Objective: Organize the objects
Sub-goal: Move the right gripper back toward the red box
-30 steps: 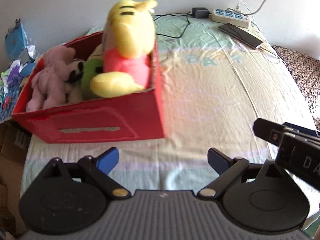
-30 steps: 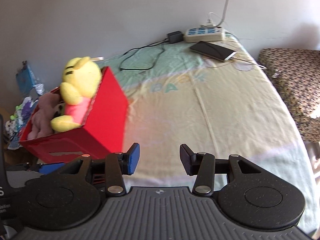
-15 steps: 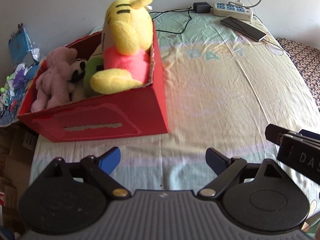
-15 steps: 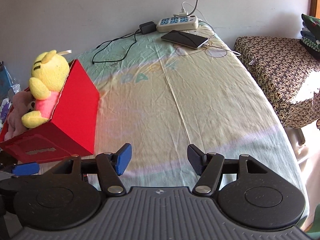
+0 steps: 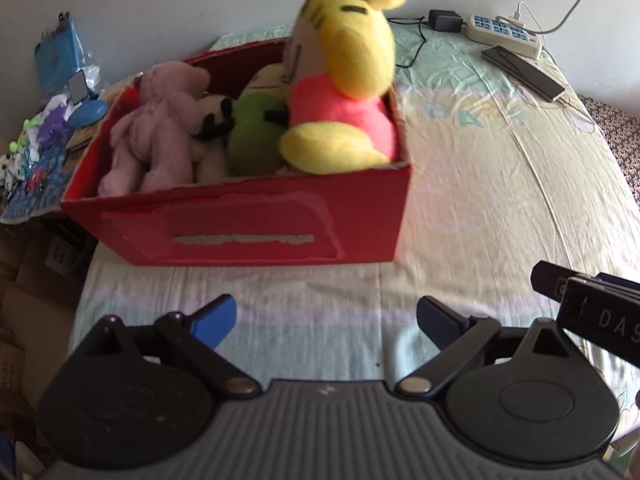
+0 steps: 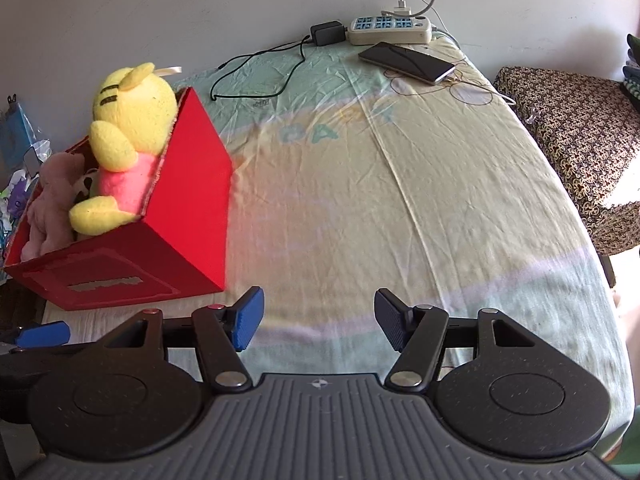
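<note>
left gripper [image 5: 324, 320] wide, empty; right gripper [image 6: 318, 320] wide, empty; red box [image 5: 256, 232] full

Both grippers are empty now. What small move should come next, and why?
Probably press the yellow plush lower with the left gripper. It rises well above the red box rim, while both grippers, the right gripper included, stand open and empty.

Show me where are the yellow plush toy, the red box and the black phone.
yellow plush toy [image 5: 352, 40]: left wrist view, its head.
red box [image 5: 248, 232]: left wrist view, front wall.
black phone [image 6: 406, 62]: right wrist view, its screen.
</note>
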A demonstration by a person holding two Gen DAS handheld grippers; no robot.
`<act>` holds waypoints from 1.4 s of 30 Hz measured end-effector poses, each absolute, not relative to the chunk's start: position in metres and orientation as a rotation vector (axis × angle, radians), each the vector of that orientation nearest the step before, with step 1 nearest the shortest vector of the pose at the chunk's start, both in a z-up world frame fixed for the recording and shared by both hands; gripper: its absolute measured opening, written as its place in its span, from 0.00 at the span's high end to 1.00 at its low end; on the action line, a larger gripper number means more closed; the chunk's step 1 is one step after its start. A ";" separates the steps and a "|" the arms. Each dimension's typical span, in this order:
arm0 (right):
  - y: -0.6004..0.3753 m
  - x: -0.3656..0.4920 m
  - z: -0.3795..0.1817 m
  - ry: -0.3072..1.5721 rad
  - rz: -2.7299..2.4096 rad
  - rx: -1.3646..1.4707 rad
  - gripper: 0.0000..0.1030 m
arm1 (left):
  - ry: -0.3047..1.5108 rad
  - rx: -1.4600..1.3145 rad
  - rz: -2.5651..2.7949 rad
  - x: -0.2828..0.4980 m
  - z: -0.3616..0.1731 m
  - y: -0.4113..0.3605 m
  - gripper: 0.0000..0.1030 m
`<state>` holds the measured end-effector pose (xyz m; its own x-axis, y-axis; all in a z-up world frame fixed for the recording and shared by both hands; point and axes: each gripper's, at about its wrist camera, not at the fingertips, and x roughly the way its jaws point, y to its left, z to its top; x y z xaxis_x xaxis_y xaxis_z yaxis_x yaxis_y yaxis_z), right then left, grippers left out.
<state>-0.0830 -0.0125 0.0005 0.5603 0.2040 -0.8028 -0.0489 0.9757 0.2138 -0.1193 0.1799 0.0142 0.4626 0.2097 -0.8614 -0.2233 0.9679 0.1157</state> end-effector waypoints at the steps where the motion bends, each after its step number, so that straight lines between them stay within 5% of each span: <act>1: -0.008 -0.083 0.004 0.960 0.149 0.169 0.38 | 1.045 -0.004 0.273 -0.119 0.018 0.185 0.05; 18: 0.088 -0.079 0.039 0.896 0.203 0.162 0.56 | 1.038 0.028 0.231 -0.105 0.046 0.278 0.04; 42: 0.136 -0.062 0.070 0.866 0.240 0.231 0.56 | 1.012 0.013 0.272 -0.075 0.068 0.351 0.05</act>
